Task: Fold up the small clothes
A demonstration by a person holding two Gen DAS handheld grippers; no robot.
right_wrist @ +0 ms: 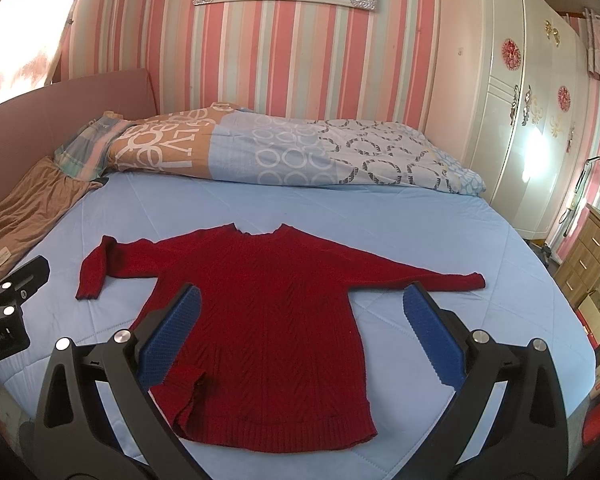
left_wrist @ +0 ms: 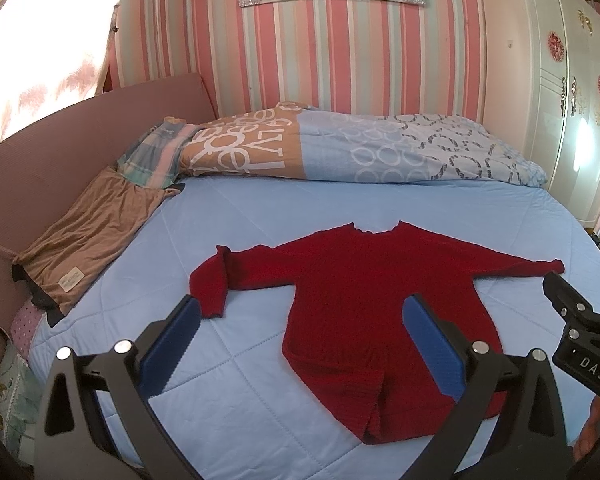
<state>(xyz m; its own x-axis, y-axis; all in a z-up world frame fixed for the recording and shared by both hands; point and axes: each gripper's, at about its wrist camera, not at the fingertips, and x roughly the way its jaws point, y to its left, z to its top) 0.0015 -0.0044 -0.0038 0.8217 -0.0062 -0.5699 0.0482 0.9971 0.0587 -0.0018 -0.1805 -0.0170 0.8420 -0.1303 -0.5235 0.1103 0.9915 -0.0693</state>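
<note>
Red sweater (left_wrist: 352,304) is lying flat on the blue bed (left_wrist: 260,208), one cuff doubled back. Left gripper (left_wrist: 300,344) is hovering over its hem, fingers spread wide and holding nothing.

Right wrist view: right gripper (right_wrist: 300,344) is hanging spread and empty above the sweater (right_wrist: 268,304), near a folded quilt (right_wrist: 300,152).

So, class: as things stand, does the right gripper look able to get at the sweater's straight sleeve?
Probably yes. The right gripper is open above the red sweater, and the straight sleeve lies flat on the blue bedsheet with nothing on or around it.
</note>
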